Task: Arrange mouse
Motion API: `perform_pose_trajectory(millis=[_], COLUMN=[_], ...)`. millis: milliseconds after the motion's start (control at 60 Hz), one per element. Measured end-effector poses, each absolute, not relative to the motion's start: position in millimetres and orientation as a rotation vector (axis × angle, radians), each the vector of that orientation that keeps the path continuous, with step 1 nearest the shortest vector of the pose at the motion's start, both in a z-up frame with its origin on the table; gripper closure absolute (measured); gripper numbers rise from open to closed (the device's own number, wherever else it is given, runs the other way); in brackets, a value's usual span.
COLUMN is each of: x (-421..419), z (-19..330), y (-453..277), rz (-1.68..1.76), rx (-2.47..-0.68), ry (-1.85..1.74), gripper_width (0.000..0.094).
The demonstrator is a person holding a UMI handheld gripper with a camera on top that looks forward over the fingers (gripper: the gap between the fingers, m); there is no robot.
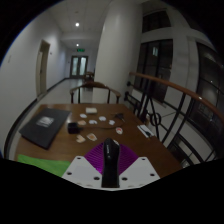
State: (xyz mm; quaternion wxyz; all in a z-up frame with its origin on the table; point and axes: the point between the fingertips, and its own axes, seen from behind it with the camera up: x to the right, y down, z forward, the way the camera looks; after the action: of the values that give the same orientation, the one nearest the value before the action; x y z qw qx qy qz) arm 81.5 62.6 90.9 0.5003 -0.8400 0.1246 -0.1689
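A black mouse (110,158) stands on end between my gripper's fingers, its narrow body pointing forward over the brown wooden table (60,148). My gripper (111,166) is shut on the mouse. The purple pads (96,158) press its two sides and the white fingers (80,171) flank it. The mouse is held above the near part of the table. Its lower end is hidden below the fingers.
A dark closed laptop (45,126) lies on the left of the table. A green sheet (38,163) lies near the left finger. Several small white items (95,118) are scattered mid-table. A dark object (147,130) lies at the right. Chairs (95,95) and a corridor are beyond.
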Motion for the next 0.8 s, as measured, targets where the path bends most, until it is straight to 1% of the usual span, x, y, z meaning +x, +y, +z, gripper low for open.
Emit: perform_pose_trajectory(millis=[50, 100, 150, 183, 267, 350, 450, 500, 583, 700, 717, 767, 800], x=[53, 19, -20, -48, -117, -163, -188, -186, -183, -184, -184, -182, -184], z=[113, 127, 133, 131, 113, 77, 41, 18, 20, 21, 21, 20, 19], y=[52, 42, 37, 34, 27, 24, 20, 22, 32, 30, 30, 29, 27], rz=[-0.396, -0.384, -0.348, -0.313, -0.218, -0.148, -0.143, -0.167, -0.190, -0.207, -0.211, -0.214, -0.192], rx=[-1.999, -1.983, -1.983, -1.991, -2.027, -2.095, -2.159, -2.193, -2.133, -2.134, -2.137, -2.157, -2.177], ry=[0.287, 0.259, 0.224, 0.188, 0.094, -0.001, -0.065, -0.070, -0.060, -0.084, -0.090, -0.087, -0.065], gripper_width=[0.0777, 0.0778, 0.0779, 0.0778, 0.0778, 0.0778, 0.0778, 0.0775, 0.0779, 0.0778, 0.0771, 0.0639, 0.0475])
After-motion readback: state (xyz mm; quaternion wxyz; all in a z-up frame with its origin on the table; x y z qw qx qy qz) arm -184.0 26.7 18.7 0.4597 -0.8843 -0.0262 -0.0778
